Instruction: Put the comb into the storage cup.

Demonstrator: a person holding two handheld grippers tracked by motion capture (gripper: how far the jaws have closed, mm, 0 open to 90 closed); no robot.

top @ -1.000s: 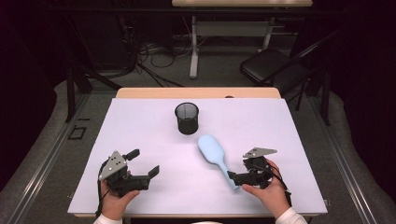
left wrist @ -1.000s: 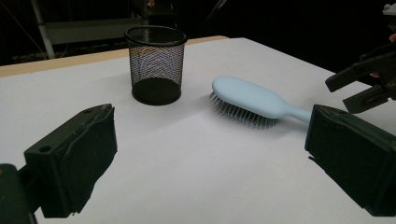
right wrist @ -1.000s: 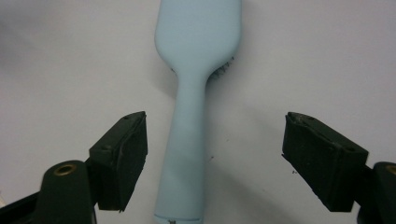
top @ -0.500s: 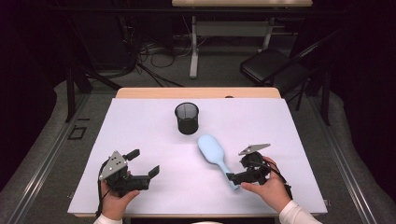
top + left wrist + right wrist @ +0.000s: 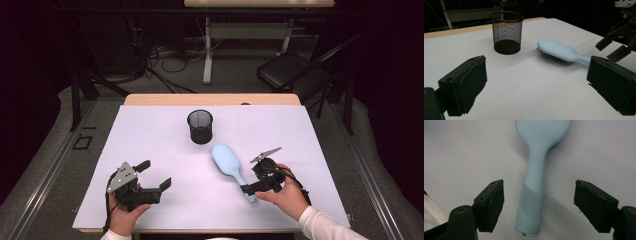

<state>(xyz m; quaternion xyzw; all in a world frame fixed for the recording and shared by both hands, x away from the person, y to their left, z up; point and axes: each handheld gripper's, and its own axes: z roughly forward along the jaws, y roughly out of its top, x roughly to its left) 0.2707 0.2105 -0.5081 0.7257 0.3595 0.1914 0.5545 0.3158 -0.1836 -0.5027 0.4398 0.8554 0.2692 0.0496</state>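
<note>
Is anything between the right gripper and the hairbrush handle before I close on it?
Nothing visible. In the right gripper view the hairbrush handle lies on bare table between the right gripper's open jaws, with a clear gap to each pad. The mesh cup stands apart, beyond the brush head.

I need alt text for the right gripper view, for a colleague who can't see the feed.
A light blue hairbrush lies on a white table, its handle pointing toward the camera between the two open black jaws of the right gripper, which touch neither side of it. The brush head runs out of frame at the top.
</note>
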